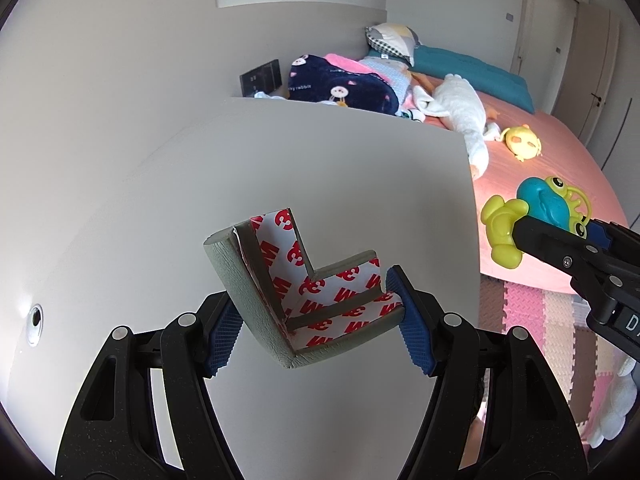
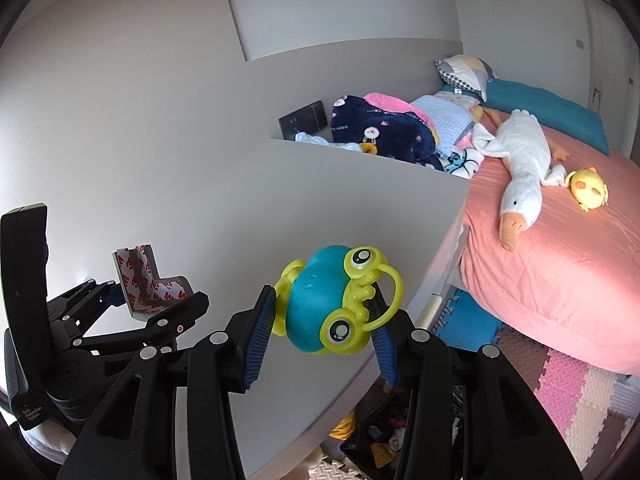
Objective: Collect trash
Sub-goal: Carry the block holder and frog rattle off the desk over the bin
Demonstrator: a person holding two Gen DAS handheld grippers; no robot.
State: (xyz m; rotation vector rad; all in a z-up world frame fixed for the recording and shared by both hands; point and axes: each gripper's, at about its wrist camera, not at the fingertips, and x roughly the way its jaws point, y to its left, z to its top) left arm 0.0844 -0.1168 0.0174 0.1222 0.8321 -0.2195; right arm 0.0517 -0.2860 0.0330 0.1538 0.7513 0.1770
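both hand-held grippers raised over desk (image 1: 120,200); left (image 1: 316,312) clamps corner guard (image 1: 304,288); right (image 2: 320,320) clamps frog toy (image 2: 324,304)

A white desk (image 1: 320,168) stands against pale walls (image 1: 120,60). Just beside it is a bed (image 2: 560,248) with a pink sheet, teal quilt (image 2: 548,108), pillow (image 2: 464,70) and plush toys. Foam mats (image 2: 568,392) in pink, cream and blue cover the floor. Doors (image 1: 548,28) stand beyond the bed. Daylight brightens the sheet.
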